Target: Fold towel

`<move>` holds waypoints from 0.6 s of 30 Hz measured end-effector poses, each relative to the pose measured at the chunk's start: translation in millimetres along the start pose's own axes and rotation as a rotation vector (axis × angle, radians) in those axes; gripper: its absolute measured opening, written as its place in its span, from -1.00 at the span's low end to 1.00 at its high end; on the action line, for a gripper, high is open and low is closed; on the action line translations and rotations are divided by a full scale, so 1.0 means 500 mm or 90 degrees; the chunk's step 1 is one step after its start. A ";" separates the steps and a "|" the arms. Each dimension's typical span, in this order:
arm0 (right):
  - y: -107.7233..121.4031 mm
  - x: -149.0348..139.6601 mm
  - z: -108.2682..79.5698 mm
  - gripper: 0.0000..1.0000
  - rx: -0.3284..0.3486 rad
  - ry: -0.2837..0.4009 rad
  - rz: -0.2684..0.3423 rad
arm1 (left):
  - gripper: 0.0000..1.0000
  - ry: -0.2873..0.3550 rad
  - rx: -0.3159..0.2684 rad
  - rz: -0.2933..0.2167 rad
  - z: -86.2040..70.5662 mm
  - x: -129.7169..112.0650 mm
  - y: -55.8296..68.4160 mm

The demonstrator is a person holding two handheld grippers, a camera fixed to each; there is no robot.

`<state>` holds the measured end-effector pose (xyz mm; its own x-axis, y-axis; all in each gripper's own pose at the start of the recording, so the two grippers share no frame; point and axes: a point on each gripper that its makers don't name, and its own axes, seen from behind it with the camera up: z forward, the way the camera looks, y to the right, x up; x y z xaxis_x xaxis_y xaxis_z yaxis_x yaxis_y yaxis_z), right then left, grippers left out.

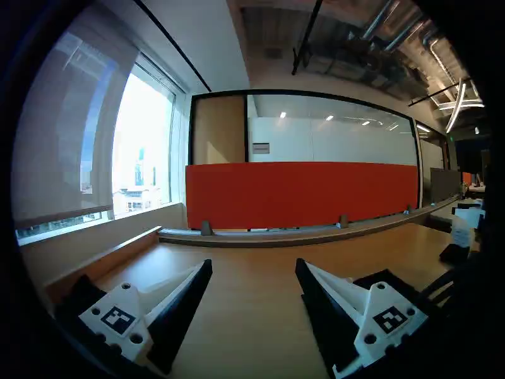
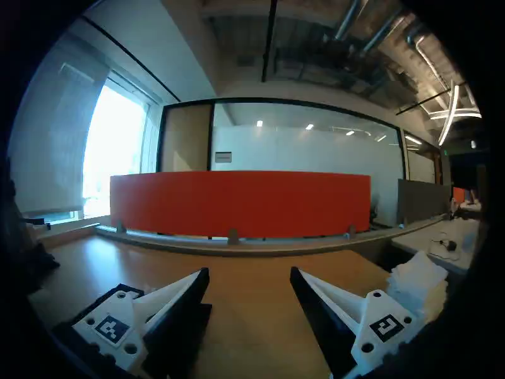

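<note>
Wooden desk top [image 1: 252, 328], smooth and honey-coloured, is spreading across the lower half of the left gripper view, with a raised ledge along its far edge. The left gripper [image 1: 252, 265] is reaching in from the bottom of the frame, its fingers [image 1: 189, 297] standing wide apart and gripping nothing. Each is a white plastic wedge faced in black and carrying a square black-and-white marker. A flat orange-red partition panel [image 1: 303, 192] is standing upright across the middle of the frame. A bright window [image 1: 142, 158] is glowing at the left, and a glass wall [image 1: 328, 136] is rising behind the panel. At the right edge a small white stack [image 1: 463, 230] is sitting by a black object [image 1: 453, 254]; what the stack is made of cannot be told.

In the right gripper view the same wood grain is running under the right gripper [image 2: 249, 273], whose wedge-shaped fingers are likewise spread apart over bare desk, holding nothing. The towel [image 2: 416, 278], white, soft and rumpled into a layered heap, is lying at the lower right of the frame, just beside the right-hand finger. Metal pipes [image 2: 353, 25] are crossing the ceiling at the top.
</note>
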<state>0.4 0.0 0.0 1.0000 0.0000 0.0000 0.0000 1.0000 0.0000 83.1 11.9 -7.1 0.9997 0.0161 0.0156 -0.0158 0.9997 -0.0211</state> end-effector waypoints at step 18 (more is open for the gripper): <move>-0.013 0.164 -0.022 0.99 0.018 -0.025 -0.021 | 0.97 -0.058 -0.028 0.000 -0.010 0.171 0.033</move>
<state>82.6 -6.5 -11.2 0.9987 -0.0333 0.0388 0.0322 0.9991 0.0287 168.6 29.6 -10.9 0.9942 0.0193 0.1062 -0.0124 0.9978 -0.0650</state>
